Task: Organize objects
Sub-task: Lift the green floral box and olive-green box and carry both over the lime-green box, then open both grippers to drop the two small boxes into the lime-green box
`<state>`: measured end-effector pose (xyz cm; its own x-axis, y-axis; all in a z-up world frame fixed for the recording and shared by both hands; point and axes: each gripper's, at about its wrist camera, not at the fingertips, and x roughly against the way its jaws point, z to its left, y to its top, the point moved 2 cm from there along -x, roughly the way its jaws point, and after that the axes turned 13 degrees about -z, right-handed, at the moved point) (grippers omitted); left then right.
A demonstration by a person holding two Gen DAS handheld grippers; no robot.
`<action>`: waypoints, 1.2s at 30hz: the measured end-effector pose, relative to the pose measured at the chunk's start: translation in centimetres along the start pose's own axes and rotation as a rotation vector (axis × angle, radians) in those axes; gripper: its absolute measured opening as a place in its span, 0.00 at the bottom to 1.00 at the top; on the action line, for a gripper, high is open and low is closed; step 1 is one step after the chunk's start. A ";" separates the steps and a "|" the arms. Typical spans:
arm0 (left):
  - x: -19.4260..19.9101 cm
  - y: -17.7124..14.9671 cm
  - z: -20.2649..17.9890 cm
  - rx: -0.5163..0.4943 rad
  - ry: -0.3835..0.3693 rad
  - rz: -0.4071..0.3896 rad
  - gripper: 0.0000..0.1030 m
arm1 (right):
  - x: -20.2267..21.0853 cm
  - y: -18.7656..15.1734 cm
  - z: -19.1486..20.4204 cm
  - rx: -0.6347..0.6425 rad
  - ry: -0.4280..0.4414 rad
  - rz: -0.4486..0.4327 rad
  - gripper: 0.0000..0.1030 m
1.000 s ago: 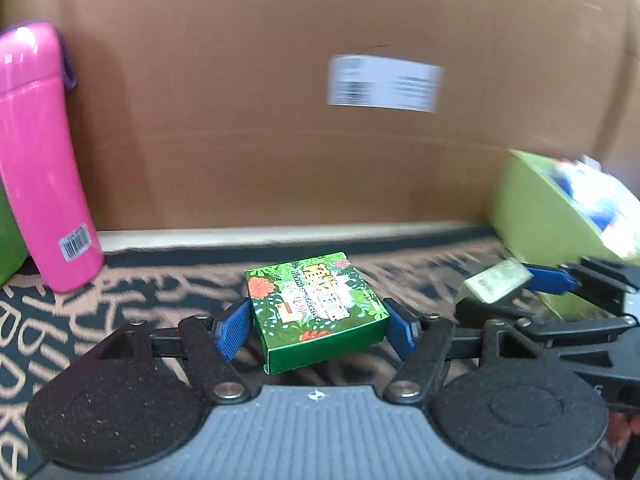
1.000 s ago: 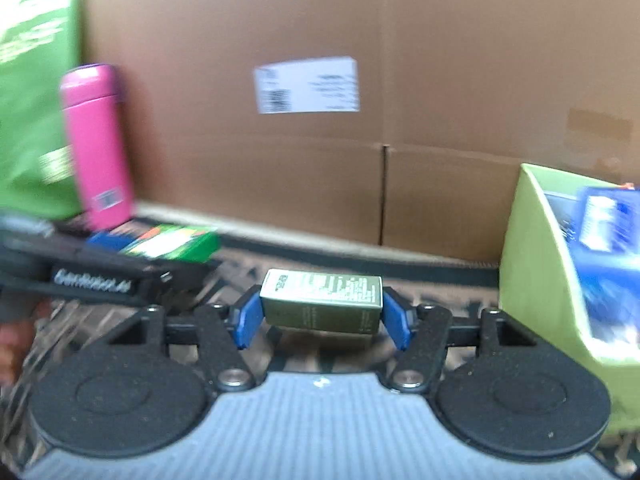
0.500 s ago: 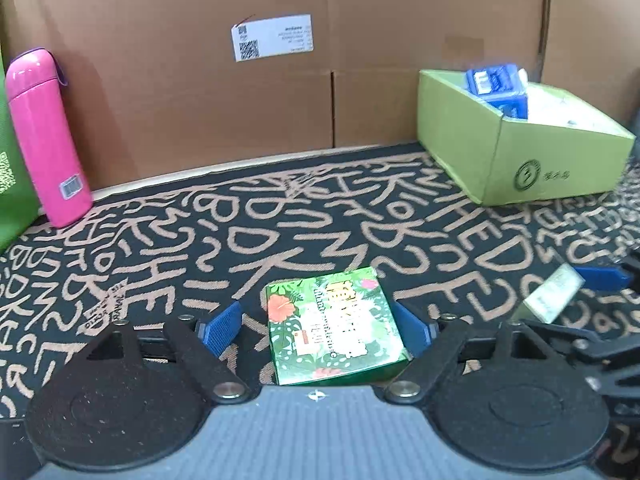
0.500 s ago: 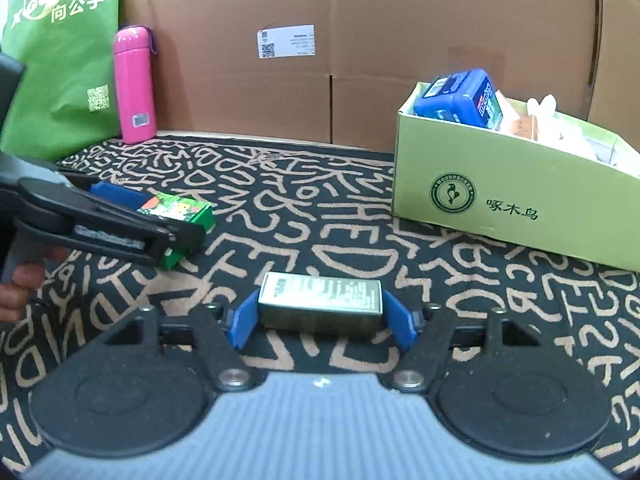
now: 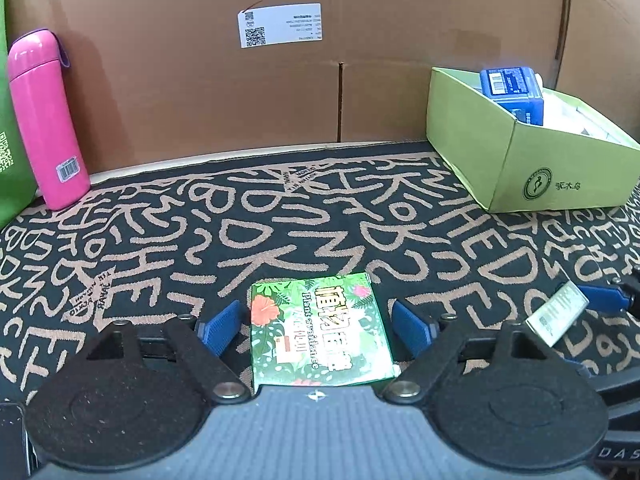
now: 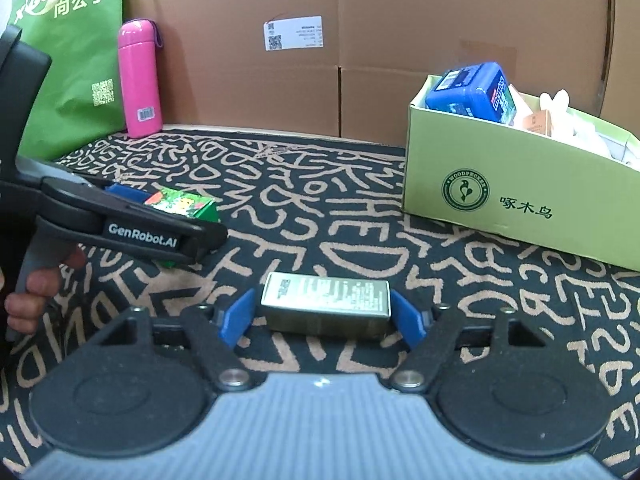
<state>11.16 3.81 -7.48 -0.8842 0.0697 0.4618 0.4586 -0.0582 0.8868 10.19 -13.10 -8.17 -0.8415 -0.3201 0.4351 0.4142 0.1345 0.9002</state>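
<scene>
A: Where does the green floral box sit?

B: Flat on the patterned black-and-tan mat, between the 2 blue pads of the left gripper. The pads stand apart, with a gap on each side of the box.

A: And the right gripper?

B: Its blue pads stand apart too. The silvery olive box rests on the mat between them, the right pad close against its end, the left with a gap.

A: What else is around?

B: A lime-green cardboard box stands far right, holding a blue container and pale items I cannot identify. A pink bottle stands upright at far left against the brown cardboard wall, beside a green bag.
</scene>
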 end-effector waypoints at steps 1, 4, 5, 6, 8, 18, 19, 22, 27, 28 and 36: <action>0.0 0.0 0.0 0.002 0.002 -0.003 0.83 | 0.0 0.0 0.0 -0.001 -0.002 0.001 0.72; 0.0 -0.1 0.0 0.008 0.006 -0.008 0.84 | -0.1 0.0 0.1 0.000 -0.012 0.006 0.72; 0.0 -0.1 0.0 0.010 0.008 -0.009 0.85 | -0.1 0.0 0.2 0.002 -0.016 0.007 0.72; 0.0 -0.1 0.0 0.012 0.009 -0.009 0.85 | -0.2 0.0 0.3 0.003 -0.020 0.007 0.72; 0.0 -0.1 0.0 0.012 0.010 -0.008 0.85 | -0.1 0.0 0.3 -0.002 -0.023 0.002 0.69; 0.2 0.4 -0.2 0.010 -0.001 0.008 0.62 | 0.9 0.3 -0.1 -0.017 -0.005 -0.055 0.59; 0.3 0.6 -0.2 0.023 -0.010 0.010 0.62 | 1.3 0.4 -0.2 -0.017 -0.006 -0.068 0.59; 1.1 1.9 -0.8 0.042 -0.068 -0.021 0.62 | 2.6 1.2 -1.4 -0.033 -0.016 -0.111 0.59; 2.9 6.2 -4.3 0.013 -0.225 -0.134 0.62 | 5.3 3.7 -4.7 -0.039 -0.101 -0.218 0.59; 3.2 7.2 -5.3 0.008 -0.261 -0.158 0.62 | 5.7 4.2 -5.4 -0.034 -0.128 -0.240 0.59; 1.9 14.1 -13.8 -0.013 -0.456 -0.279 0.62 | 5.9 7.8 -13.3 -0.020 -0.323 -0.333 0.59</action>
<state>14.76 -10.64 5.67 -0.8429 0.5095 0.1731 0.2081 0.0120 0.9780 13.02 -26.39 1.15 -0.9934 -0.0339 0.1094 0.1075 0.0547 0.9927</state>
